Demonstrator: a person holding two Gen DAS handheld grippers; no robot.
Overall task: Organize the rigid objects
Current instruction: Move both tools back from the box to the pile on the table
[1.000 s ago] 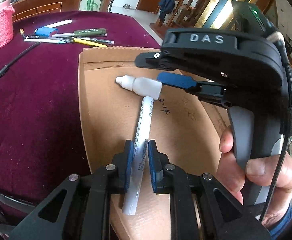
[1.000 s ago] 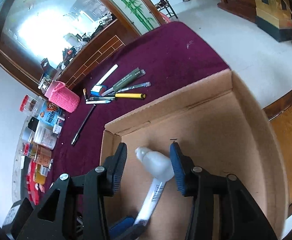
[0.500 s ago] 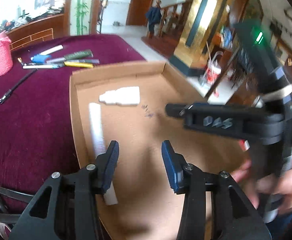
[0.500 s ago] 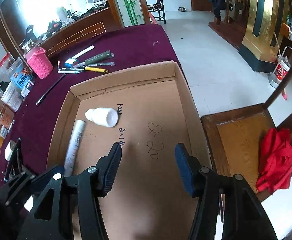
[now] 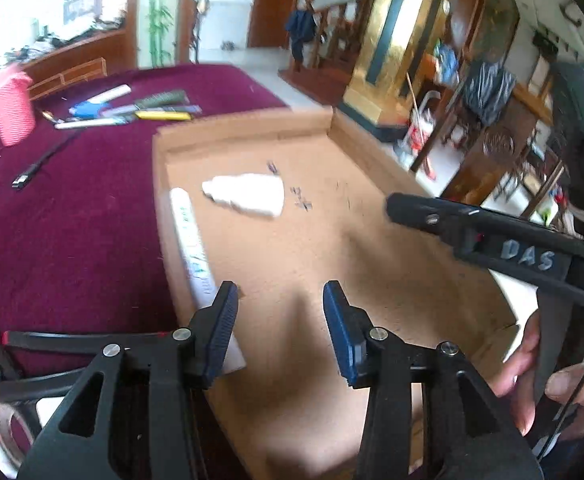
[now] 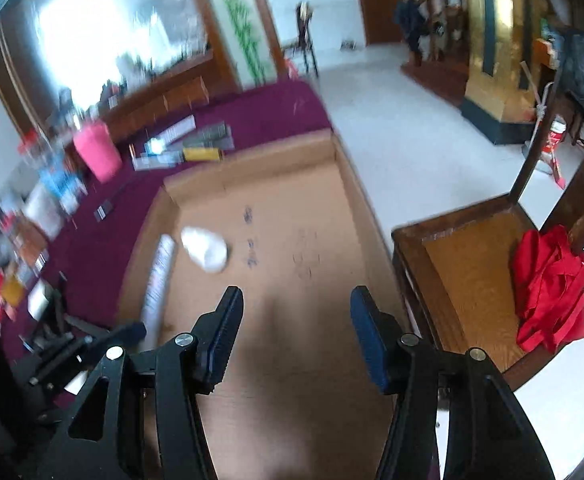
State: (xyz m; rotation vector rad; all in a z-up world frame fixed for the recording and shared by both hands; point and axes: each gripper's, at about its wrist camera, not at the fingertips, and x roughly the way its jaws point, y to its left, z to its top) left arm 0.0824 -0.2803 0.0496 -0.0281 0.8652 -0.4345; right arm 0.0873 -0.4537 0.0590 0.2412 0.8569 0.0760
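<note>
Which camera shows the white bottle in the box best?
The left wrist view: the white bottle lies closer and sharper there, its nozzle and body visible on the cardboard box floor. The right wrist view shows it only as a small, blurred white blob.

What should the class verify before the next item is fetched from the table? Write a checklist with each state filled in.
1. Left tool empty, jaws apart: ok.
2. Right tool empty, jaws apart: ok.
3. White tube lying inside the cardboard tray, along its wall: ok.
4. White cap in the tray, off the tube: ok.
5. Pens remaining on the maroon cloth, outside the tray: not ok.
6. Which pen is nearest: cannot tell.
</note>
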